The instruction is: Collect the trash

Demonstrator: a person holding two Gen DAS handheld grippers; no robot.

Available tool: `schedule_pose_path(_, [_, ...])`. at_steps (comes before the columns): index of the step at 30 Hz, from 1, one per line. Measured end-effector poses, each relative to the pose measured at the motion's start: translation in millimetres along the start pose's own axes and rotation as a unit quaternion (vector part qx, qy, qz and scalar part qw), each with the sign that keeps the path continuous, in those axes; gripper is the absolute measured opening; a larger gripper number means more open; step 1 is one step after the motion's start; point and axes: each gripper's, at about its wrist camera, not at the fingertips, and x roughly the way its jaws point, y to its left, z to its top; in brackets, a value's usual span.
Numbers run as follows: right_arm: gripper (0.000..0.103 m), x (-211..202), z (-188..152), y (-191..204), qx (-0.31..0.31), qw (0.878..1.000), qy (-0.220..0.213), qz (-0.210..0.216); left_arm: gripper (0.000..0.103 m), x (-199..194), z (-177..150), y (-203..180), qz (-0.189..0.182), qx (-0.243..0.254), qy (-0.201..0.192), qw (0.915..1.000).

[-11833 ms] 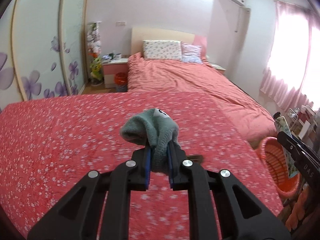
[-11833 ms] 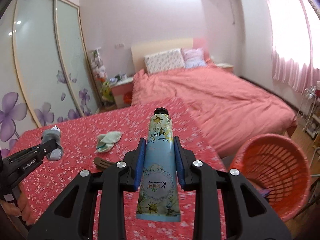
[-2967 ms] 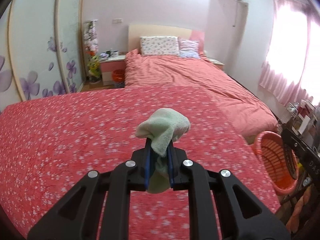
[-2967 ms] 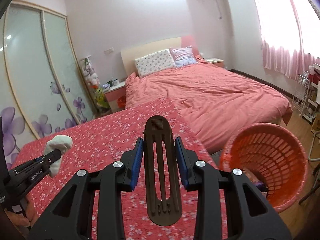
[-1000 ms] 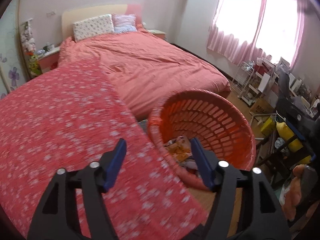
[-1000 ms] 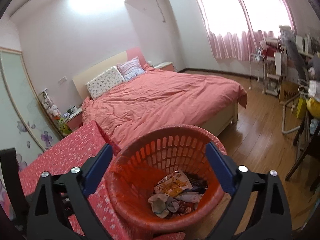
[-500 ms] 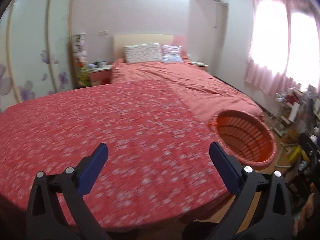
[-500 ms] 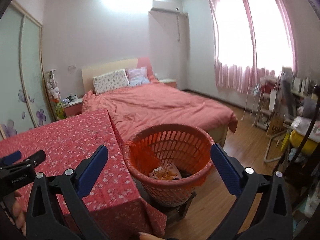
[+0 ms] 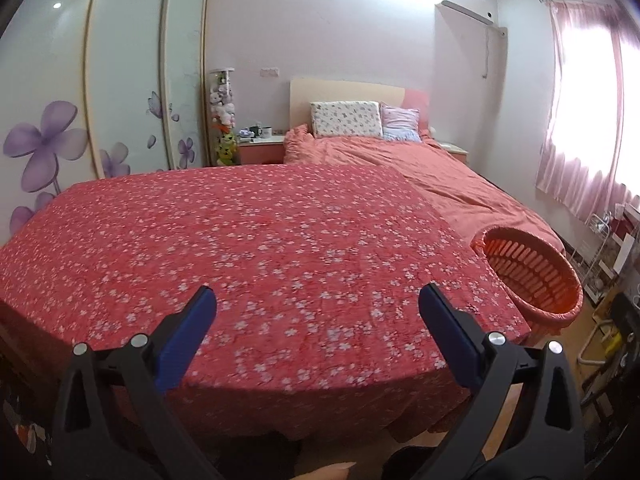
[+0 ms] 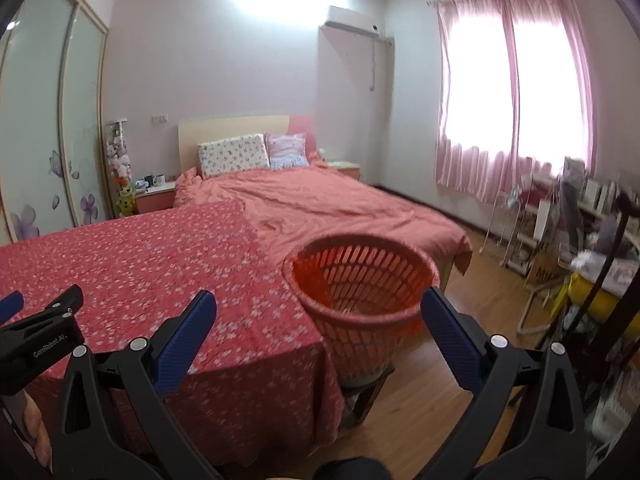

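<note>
Gaping empty: left gripper [image 9: 318,304], right gripper [image 10: 318,308]; basket [image 10: 362,276] beside table [image 9: 240,240] edge.

Lighting: daylight is blowing out the pink curtains [image 10: 512,92]; ceiling glare is washing the wall. Fisheye edges are bending, darkening; right-side clutter is blurring.

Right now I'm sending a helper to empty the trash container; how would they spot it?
Find the table under the red flowered cloth. At its right corner, beside the pink bed, stands the orange slatted plastic basket. Nothing else there is round, open-topped or orange.
</note>
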Motion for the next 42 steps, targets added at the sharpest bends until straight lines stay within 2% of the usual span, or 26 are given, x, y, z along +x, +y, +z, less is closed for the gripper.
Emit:
schedule_pose_path(5, [0.101,2.3,-7.9,0.8,0.016,0.999,0.027,-0.035,0.099,-5.7,-7.1,6.0,-0.001,-0.005,0.004,1.0000])
schedule_pose_path(12, [0.101,-2.6,-19.4,2.0,0.009,0.996,0.022,-0.090,0.099,-5.6,-14.5,1.9,0.004,-0.002,0.012,0.9999])
schedule_pose_path(25, [0.101,6.2,-24.0,-3.5,0.017,0.995,0.045,-0.086,0.099,-3.9,-15.0,-5.1,0.011,0.002,0.021,0.9997])
schedule_pose_path(42, [0.101,1.4,-18.5,-0.1,0.014,0.996,0.038,-0.079,0.099,-10.9,-10.8,-5.9,0.004,-0.001,0.013,0.9999])
